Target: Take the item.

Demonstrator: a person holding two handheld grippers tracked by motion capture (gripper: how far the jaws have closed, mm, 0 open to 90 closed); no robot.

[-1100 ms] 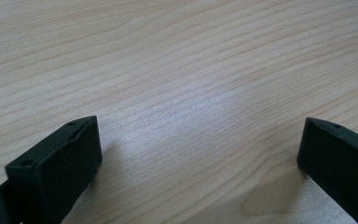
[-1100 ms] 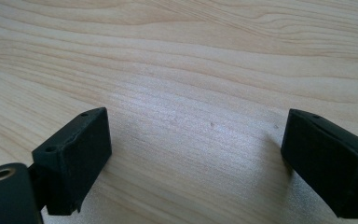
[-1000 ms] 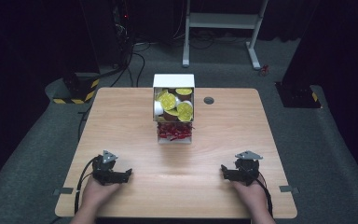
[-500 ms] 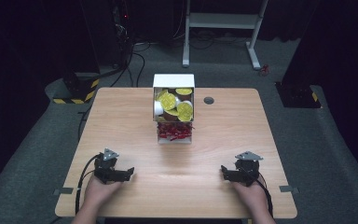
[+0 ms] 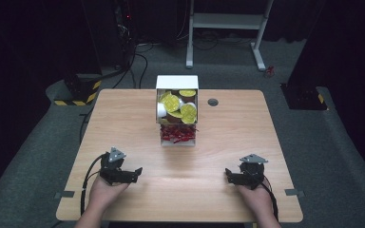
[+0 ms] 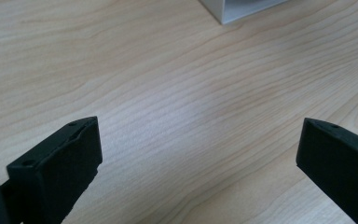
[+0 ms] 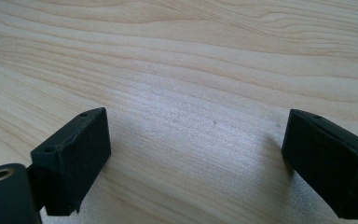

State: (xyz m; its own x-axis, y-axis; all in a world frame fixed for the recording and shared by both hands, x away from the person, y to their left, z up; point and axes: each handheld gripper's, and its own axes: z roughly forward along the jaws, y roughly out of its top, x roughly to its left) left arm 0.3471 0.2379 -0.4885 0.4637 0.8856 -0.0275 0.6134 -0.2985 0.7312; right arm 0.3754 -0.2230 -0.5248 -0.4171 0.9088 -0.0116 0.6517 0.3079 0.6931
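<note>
A white box [image 5: 176, 81] stands at the table's far middle, holding several round capsules with yellow lids [image 5: 172, 102] in its upper part and red packets [image 5: 177, 133] in its lower tray. My left gripper [image 5: 132, 173] rests on the near left of the table, held by a hand, its jaws wide apart over bare wood [image 6: 200, 140]. A corner of the white box [image 6: 242, 9] shows ahead of it. My right gripper [image 5: 231, 175] rests at the near right, also open with nothing between its jaws [image 7: 196, 149].
The wooden table [image 5: 123, 123] has a round grommet hole [image 5: 213, 101] right of the box. Beyond the far edge are a white desk frame [image 5: 225, 28], cables on grey carpet and a yellow-black striped base [image 5: 78, 90].
My left gripper has shifted slightly; the right gripper and the box have stayed put.
</note>
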